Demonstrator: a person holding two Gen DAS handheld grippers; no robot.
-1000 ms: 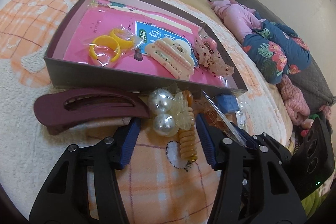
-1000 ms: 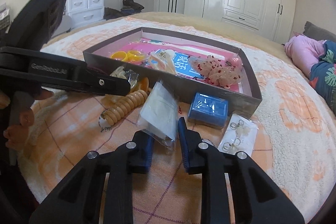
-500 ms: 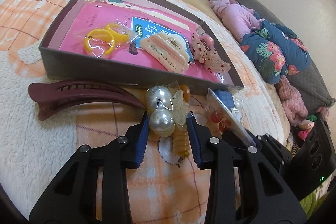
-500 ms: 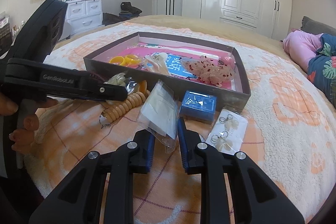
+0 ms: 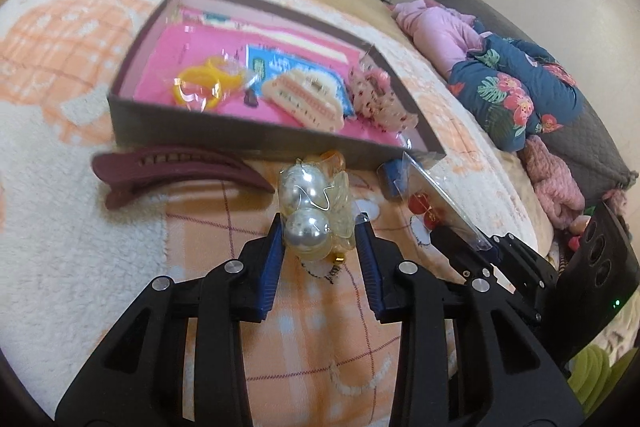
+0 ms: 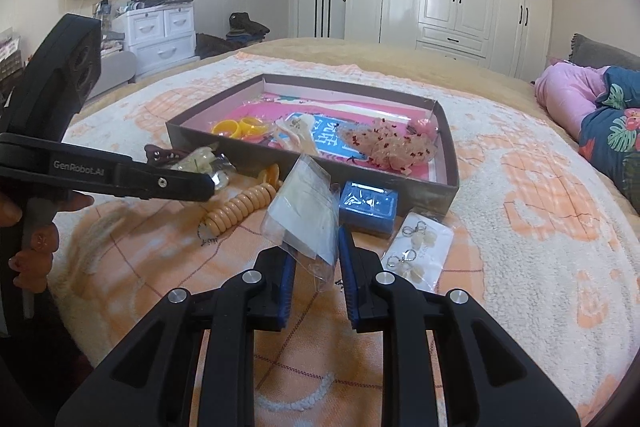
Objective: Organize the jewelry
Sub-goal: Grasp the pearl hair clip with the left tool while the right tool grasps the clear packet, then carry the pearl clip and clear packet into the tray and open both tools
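Left claw (image 5: 320, 227) gripped pearl hair tie packet (image 5: 310, 215), lifted above bed blanket (image 5: 60, 247) near box (image 5: 224, 131) front wall. Right claw (image 6: 316, 247) gripped clear earring bag (image 6: 306, 211) beside blue case (image 6: 368, 205).

A clear pearl packet (image 5: 310, 217) is hanging pinched above the blanket; a flat clear bag (image 6: 306, 213) is standing tilted; the box (image 6: 404, 183) is lying open, holding clips.

Left hand-held gripper (image 5: 320, 231) clamps a bagged pearl hair accessory (image 5: 314, 213).
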